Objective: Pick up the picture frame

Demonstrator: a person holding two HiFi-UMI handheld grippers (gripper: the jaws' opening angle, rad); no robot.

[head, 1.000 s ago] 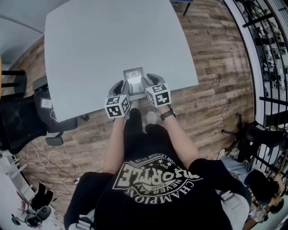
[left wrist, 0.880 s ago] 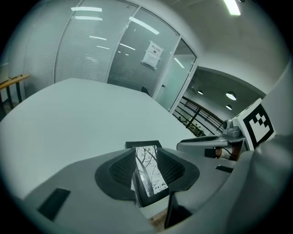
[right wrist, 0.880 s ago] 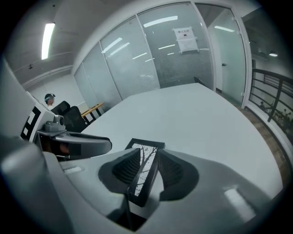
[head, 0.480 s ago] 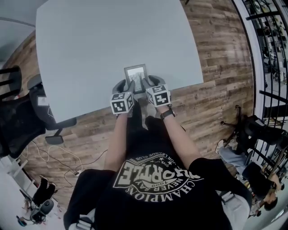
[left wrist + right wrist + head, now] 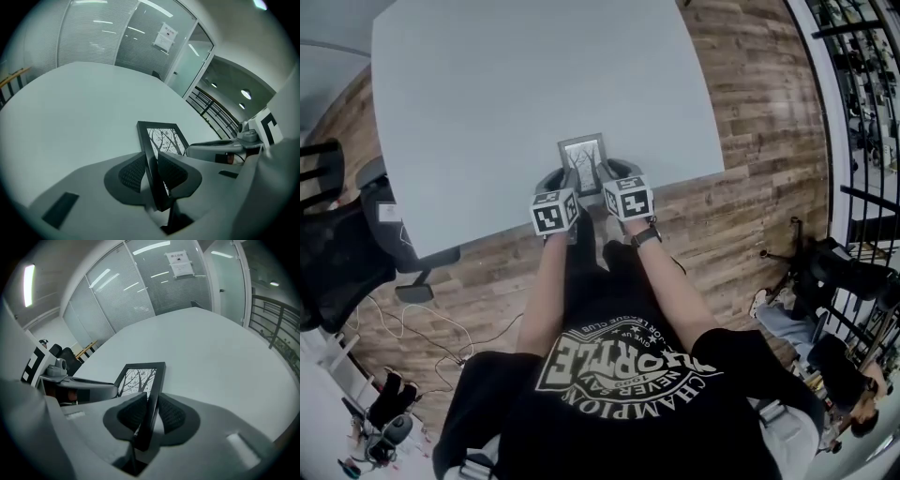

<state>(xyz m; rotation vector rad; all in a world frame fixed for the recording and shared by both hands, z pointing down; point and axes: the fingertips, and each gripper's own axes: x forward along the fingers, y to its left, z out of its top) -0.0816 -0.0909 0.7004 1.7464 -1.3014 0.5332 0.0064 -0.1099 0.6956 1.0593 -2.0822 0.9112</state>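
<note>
Near the person's edge of the table [image 5: 487,84], head view: the picture frame [image 5: 582,153] stands between both tongs. Left gripper view: the left gripper [image 5: 151,159] is closing, pads touching its left side. Right gripper view: the right gripper [image 5: 152,399] is closing, pads touching its right side.

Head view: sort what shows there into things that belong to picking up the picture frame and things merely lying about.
Belongs to the job:
picture frame
left gripper, jaws closing on the frame's left edge
right gripper, jaws closing on its right edge
table under it

Lying about:
black office chair
floor cables
</note>
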